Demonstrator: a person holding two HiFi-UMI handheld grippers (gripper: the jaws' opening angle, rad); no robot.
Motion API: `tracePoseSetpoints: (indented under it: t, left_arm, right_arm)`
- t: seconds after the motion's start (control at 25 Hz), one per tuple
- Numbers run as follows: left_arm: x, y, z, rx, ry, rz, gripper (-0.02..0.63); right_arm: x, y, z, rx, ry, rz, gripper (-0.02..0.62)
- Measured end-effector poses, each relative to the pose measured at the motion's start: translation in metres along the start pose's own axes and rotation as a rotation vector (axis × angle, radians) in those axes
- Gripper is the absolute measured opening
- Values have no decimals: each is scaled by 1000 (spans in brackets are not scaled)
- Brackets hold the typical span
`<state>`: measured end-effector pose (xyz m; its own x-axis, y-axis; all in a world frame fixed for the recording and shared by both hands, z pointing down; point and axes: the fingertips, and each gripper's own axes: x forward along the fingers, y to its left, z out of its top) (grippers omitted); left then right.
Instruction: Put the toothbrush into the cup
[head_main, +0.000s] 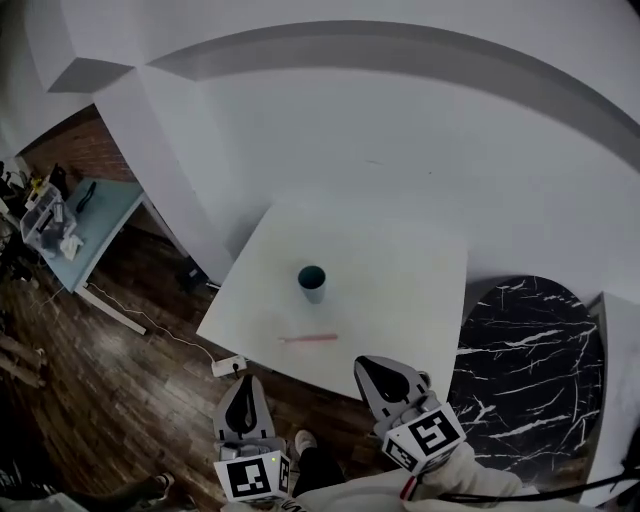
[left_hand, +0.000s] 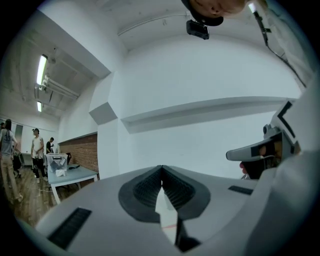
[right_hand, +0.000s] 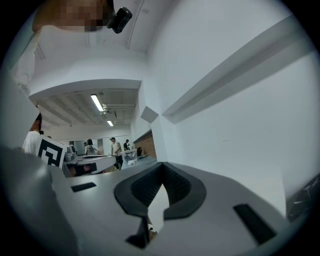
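Cup (head_main: 311, 283): teal, upright, mouth up, approx mid white table (head_main: 400, 270). Toothbrush (head_main: 308, 338): pink, thin, lying flat, axis 3–9 o'clock, at cup's 6 o'clock, not touching.

left gripper (head_main: 244, 390) and right gripper (head_main: 374, 370) point level, side by side, jaws pressed together.

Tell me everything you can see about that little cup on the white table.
The cup is small, plain dark teal, narrowing slightly toward its base; its material is unclear. It stands upright, open mouth up, the inside dark, so any contents are hidden. It sits near the middle of the white table. Only the table touches it: the pink toothbrush lies flat apart from it, on the person's side.
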<state>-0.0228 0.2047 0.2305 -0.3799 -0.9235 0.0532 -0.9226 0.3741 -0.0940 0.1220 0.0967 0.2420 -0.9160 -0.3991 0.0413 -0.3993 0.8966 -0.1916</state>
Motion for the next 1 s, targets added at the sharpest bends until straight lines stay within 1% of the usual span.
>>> tracePoseSetpoints:
  t: [0.2, 0.36, 0.72, 1.0]
  left_arm:
    - [36, 33, -9, -7, 23, -97, 11]
    - [59, 49, -15, -6, 34, -179, 11]
    - [103, 56, -20, 4, 28, -380, 11]
    - [125, 48, -27, -3, 44, -456, 11]
  right_arm:
    - [36, 7, -5, -16, 22, -121, 3]
    - [52, 9, -13, -11, 34, -218, 3]
    - [72, 7, -15, 10, 8, -415, 3]
    - [73, -6, -20, 23, 18, -493, 3]
